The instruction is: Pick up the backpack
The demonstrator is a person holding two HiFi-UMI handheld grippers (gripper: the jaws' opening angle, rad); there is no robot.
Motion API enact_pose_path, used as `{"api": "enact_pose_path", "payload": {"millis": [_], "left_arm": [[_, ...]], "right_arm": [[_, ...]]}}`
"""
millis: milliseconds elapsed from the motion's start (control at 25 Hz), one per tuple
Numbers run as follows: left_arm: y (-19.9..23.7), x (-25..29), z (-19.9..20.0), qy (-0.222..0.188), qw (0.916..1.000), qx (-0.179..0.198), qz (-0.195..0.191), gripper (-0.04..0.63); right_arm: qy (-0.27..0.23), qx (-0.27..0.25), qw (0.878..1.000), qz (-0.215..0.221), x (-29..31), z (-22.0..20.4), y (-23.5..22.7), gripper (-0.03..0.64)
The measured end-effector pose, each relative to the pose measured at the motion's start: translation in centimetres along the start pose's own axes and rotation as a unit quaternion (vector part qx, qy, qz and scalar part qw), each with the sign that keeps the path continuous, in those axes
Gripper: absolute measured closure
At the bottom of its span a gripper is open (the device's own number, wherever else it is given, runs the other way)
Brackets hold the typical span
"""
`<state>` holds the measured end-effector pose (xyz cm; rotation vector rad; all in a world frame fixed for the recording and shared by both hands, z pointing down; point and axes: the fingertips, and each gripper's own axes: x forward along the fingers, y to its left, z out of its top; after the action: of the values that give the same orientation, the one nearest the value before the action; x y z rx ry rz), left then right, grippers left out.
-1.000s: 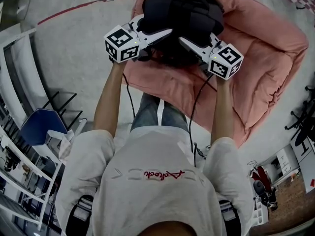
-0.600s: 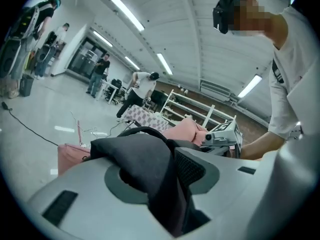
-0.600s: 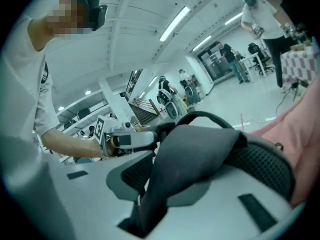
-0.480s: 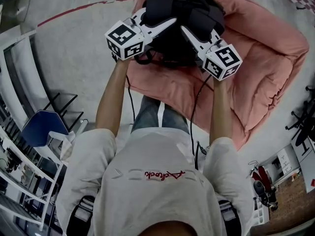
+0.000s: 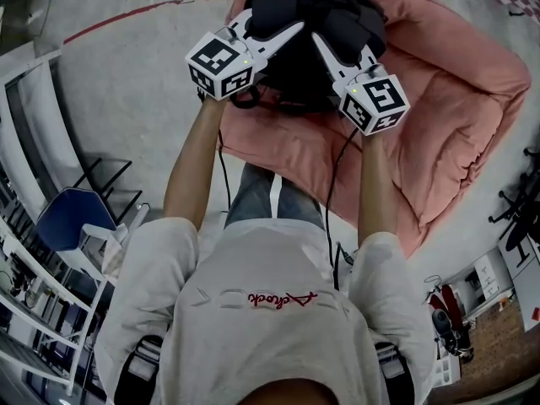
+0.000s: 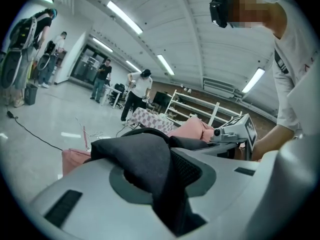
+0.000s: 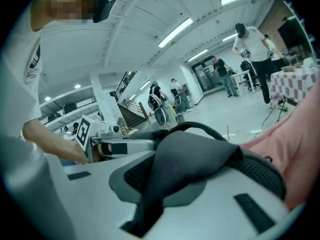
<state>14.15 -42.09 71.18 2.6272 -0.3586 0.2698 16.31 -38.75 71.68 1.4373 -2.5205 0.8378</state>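
A black backpack (image 5: 314, 13) lies on a pink cushion (image 5: 447, 99) on the floor ahead of me. My left gripper (image 5: 285, 35) reaches in from the left, and its jaws are closing with a black shoulder strap (image 6: 150, 166) pinched between the pads. From the right, my right gripper (image 5: 324, 45) is also closing its jaws, which squeeze a fold of the other strap (image 7: 187, 156). Both tips sit at the near side of the pack, close together. Each gripper view shows the other gripper beyond the strap.
A blue chair (image 5: 72, 218) and white shelving (image 5: 34, 116) stand at the left. A red line (image 5: 143, 11) crosses the grey floor. Black cables (image 5: 333, 188) hang from the grippers. Several people (image 6: 137, 91) stand far off in the hall.
Both grippers have pushed forward onto the backpack. Their jaws, spread a second ago, have come together on the straps.
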Motion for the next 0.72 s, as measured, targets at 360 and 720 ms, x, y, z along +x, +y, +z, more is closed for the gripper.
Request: {"api": "enact_pose_path", "payload": {"millis": [360,720], "left_arm": [[-1.3,0.4,0.9,0.006,1.0,-0.001,0.001,0.532],[-3.6,-1.3,2.4,-0.019,0.9992,-0.032,0.012,0.537]], "right_arm": [[-0.013,-0.008,1.0,-0.02,-0.3,1.4,0.4,0.565],[-0.021,-0.006,0.999,-0.027,-2.1,2.4,2.3,0.565]]}}
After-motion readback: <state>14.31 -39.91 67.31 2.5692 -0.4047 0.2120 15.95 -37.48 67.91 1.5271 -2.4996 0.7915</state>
